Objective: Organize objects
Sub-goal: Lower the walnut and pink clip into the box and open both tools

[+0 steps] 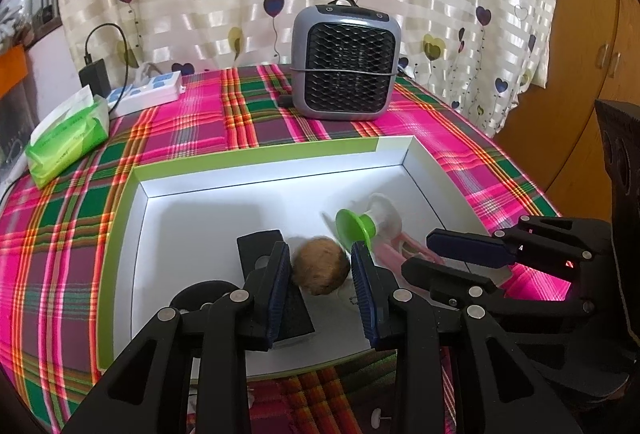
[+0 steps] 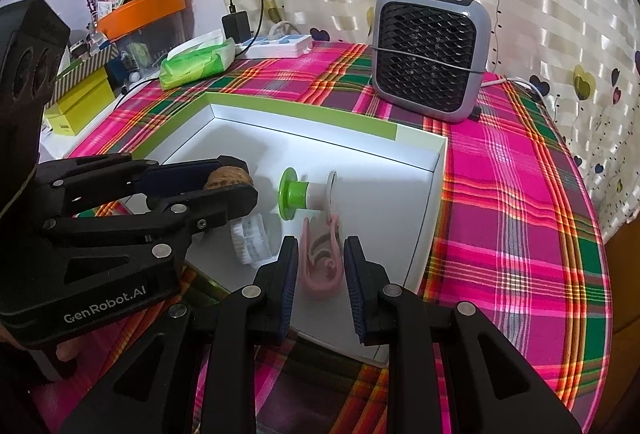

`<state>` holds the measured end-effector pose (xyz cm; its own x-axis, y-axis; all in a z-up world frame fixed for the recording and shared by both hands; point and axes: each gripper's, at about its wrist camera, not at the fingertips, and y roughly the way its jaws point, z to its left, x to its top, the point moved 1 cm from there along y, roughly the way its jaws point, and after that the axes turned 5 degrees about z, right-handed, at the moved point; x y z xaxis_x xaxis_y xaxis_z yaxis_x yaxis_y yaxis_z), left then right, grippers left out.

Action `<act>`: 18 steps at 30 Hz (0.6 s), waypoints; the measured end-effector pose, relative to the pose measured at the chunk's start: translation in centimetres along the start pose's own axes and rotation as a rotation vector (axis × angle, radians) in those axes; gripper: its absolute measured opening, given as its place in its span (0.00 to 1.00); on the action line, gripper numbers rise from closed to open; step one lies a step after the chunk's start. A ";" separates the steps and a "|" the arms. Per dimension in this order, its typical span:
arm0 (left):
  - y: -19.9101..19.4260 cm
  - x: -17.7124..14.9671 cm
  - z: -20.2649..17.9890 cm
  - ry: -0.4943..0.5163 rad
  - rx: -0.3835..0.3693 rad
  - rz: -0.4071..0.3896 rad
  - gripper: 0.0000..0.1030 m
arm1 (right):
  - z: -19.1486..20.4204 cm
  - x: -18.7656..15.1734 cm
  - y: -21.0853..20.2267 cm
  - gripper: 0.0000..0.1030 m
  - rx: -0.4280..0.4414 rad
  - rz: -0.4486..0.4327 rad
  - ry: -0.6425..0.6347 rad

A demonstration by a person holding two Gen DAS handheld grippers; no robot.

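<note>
A white box with a green rim (image 1: pixel 256 161) (image 2: pixel 304 113) lies open on the plaid table. My left gripper (image 1: pixel 322 266) (image 2: pixel 236 175) is shut on a brown walnut (image 1: pixel 320 266) (image 2: pixel 228 177) and holds it inside the box. A green and white spool (image 1: pixel 362 224) (image 2: pixel 300 193) lies in the box beyond it. My right gripper (image 2: pixel 320 270) (image 1: pixel 448 254) is over the box, its jaws apart on either side of a pink clip (image 2: pixel 324 262) (image 1: pixel 396 254), not touching it. A black block (image 1: pixel 272 286) and a white round brush (image 2: pixel 250 238) also lie in the box.
A grey fan heater (image 1: pixel 346 61) (image 2: pixel 430 53) stands at the back of the table. A green tissue pack (image 1: pixel 66 137) (image 2: pixel 196 61), a white power strip (image 1: pixel 148 91) (image 2: pixel 276 43) and a black charger (image 1: pixel 94 75) lie at the back left. A wooden cabinet (image 1: pixel 580 105) stands right.
</note>
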<state>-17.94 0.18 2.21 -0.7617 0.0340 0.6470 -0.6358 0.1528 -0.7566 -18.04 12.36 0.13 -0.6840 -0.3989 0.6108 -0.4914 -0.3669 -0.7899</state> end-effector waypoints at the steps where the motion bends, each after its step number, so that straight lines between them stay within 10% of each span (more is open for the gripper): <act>1: 0.0 0.0 0.0 0.000 -0.001 0.000 0.29 | 0.1 0.0 0.0 0.27 -0.002 -0.002 -0.003; 18: -1.8 -0.4 0.2 -0.018 -0.016 -0.023 0.29 | 0.5 -0.2 -1.5 0.33 -0.013 -0.031 -0.003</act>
<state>-16.51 -0.26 3.29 -0.7490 0.0121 0.6625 -0.6515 0.1689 -0.7396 -16.89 12.60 1.19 -0.6666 -0.3902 0.6351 -0.5190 -0.3686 -0.7712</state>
